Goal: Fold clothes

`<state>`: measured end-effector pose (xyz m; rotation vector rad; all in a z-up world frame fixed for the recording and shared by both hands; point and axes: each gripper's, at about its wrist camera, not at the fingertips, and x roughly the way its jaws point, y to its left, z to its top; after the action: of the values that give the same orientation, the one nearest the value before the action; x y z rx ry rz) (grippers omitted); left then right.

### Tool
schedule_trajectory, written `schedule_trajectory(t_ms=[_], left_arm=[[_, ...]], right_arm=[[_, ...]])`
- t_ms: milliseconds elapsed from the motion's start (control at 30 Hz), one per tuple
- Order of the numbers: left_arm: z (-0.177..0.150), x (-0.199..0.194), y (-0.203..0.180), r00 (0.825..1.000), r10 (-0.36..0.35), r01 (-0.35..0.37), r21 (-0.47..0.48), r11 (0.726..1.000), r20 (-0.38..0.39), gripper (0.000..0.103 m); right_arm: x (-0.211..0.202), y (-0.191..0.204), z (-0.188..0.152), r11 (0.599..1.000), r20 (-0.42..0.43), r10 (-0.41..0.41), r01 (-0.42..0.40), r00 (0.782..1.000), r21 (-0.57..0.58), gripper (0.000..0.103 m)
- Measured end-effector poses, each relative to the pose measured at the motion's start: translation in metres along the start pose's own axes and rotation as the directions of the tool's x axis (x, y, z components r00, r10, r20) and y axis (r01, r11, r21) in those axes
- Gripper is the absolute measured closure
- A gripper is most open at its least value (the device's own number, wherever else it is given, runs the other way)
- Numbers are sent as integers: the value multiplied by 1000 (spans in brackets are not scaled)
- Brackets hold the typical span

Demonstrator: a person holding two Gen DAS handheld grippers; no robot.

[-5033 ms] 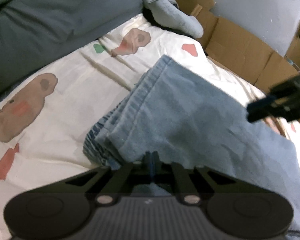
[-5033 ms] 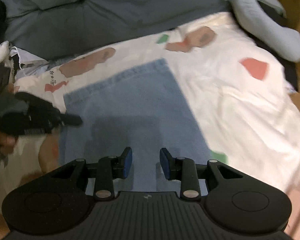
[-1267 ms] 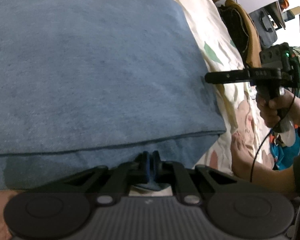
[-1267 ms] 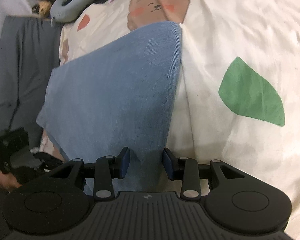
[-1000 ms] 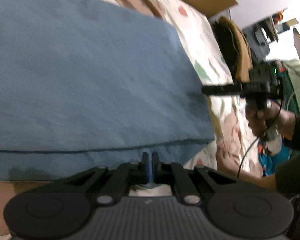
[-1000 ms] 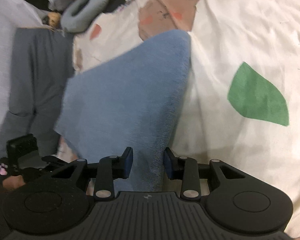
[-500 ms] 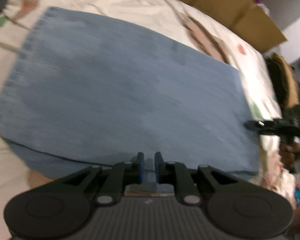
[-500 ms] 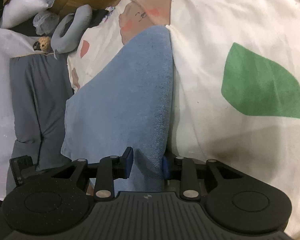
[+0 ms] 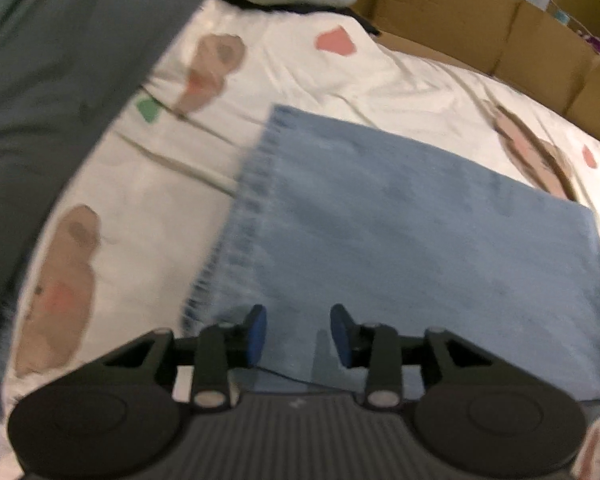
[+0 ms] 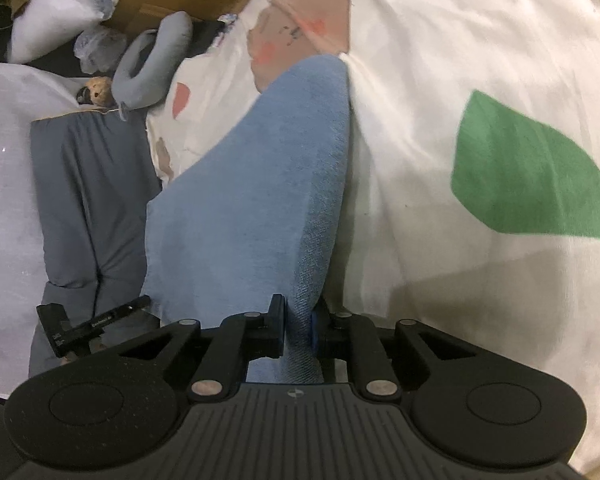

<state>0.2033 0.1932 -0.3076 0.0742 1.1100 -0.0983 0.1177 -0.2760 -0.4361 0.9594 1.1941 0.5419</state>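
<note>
Folded light-blue jeans (image 9: pixel 400 232) lie flat on a cream bedsheet (image 9: pixel 148 184) printed with bears and coloured shapes. My left gripper (image 9: pixel 298 334) hovers above the near edge of the denim. Its jaws are opening, and nothing is pinched between its blue pads. In the right wrist view the jeans (image 10: pixel 252 184) run away from me as a long fold. My right gripper (image 10: pixel 300 326) is closing on the near folded edge, and its pads press the denim from both sides. The left gripper (image 10: pixel 96 322) shows small at the lower left there.
A grey duvet (image 9: pixel 52 80) covers the bed to the left. A grey neck pillow (image 10: pixel 148 68) and white bags (image 10: pixel 48 20) lie beyond the sheet. Cardboard boxes (image 9: pixel 480 24) line the far side of the bed.
My left gripper let go of the jeans' edge, opened, and rose back while tilting up, so more of the bed shows. My right gripper closed onto the folded edge and sank slightly.
</note>
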Motion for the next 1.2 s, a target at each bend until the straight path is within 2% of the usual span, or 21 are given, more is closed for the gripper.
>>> schedule_trajectory(t_ms=[167, 300, 400, 500, 633, 1033, 1200], left_arm=[[-1, 2, 14, 998, 59, -59, 11, 998, 14, 74], [-4, 20, 30, 997, 81, -81, -17, 997, 0, 72], [-8, 32, 37, 998, 63, -63, -42, 997, -4, 72], [-10, 39, 32, 997, 78, -78, 22, 997, -2, 72], [-8, 43, 44, 999, 34, -35, -33, 999, -8, 71], [0, 29, 46, 1000, -13, 13, -33, 999, 4, 68], [4, 24, 49, 998, -53, 54, -72, 996, 20, 67]], right_arm=[[7, -8, -4, 999, -7, 8, -8, 1000, 39, 84], [17, -2, -6, 999, -6, -33, 33, 999, 0, 81], [19, 2, -5, 999, -10, -38, 38, 999, -13, 90], [17, 7, -4, 999, -12, -46, 45, 999, -21, 95], [9, 21, -2, 998, -6, -52, 52, 999, -29, 97], [-28, 60, 17, 998, 31, -18, 20, 999, -68, 98], [-37, 72, 21, 998, 36, 0, 2, 999, -63, 98]])
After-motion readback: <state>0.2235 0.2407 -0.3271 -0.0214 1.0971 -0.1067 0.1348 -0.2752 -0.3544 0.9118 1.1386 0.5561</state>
